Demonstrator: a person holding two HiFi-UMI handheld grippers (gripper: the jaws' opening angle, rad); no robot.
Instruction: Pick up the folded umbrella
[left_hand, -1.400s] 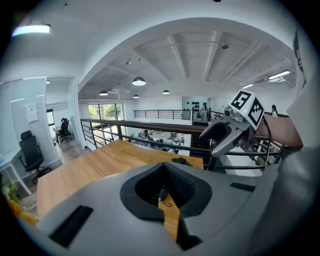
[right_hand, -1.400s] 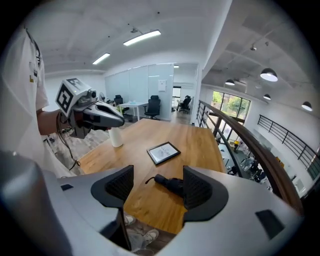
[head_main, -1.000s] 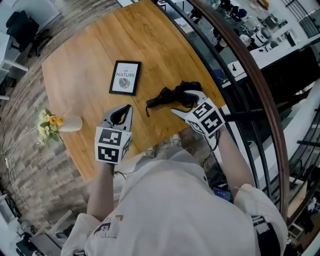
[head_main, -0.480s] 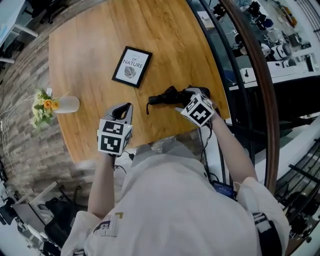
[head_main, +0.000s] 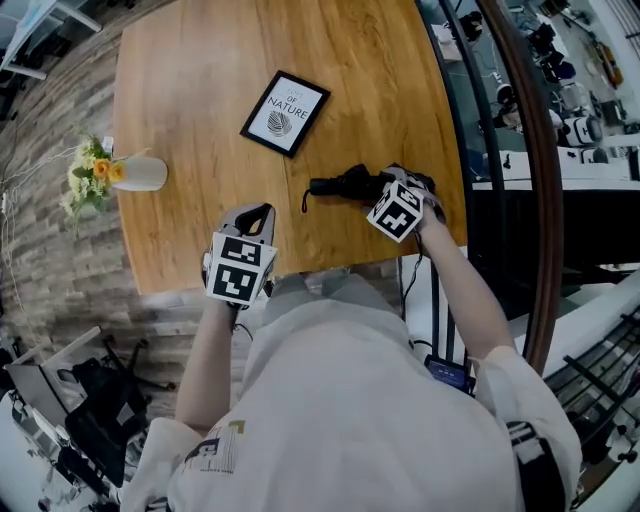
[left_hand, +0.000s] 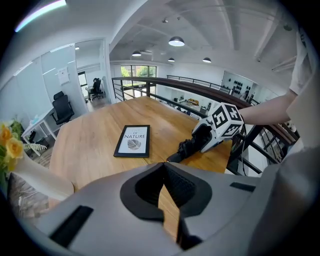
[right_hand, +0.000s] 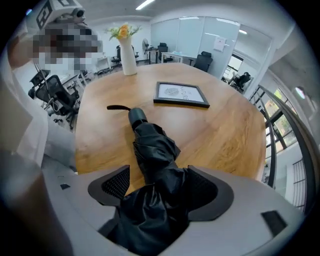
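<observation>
The folded black umbrella (head_main: 345, 185) lies on the wooden table (head_main: 190, 90) near its right edge, handle and strap pointing left. My right gripper (head_main: 392, 190) points steeply down over the umbrella's bunched fabric end. In the right gripper view the umbrella (right_hand: 152, 150) lies between the jaws of my right gripper (right_hand: 155, 187), which are opening; a gap shows by the left pad. My left gripper (head_main: 255, 212) hovers over the table's near edge, left of the umbrella, its tips together and nothing in them. The left gripper view shows its jaws (left_hand: 162, 167) closed, with the umbrella (left_hand: 187, 147) beyond.
A framed "Nature" print (head_main: 285, 100) lies flat further back on the table. A white vase with yellow flowers (head_main: 130, 173) stands at the table's left edge. A curved railing (head_main: 520, 150) runs close along the table's right side, over a drop.
Both grippers have come down toward the table. The right one has tipped steeply down and settled over the umbrella's fabric end. The left one stays near the front edge.
</observation>
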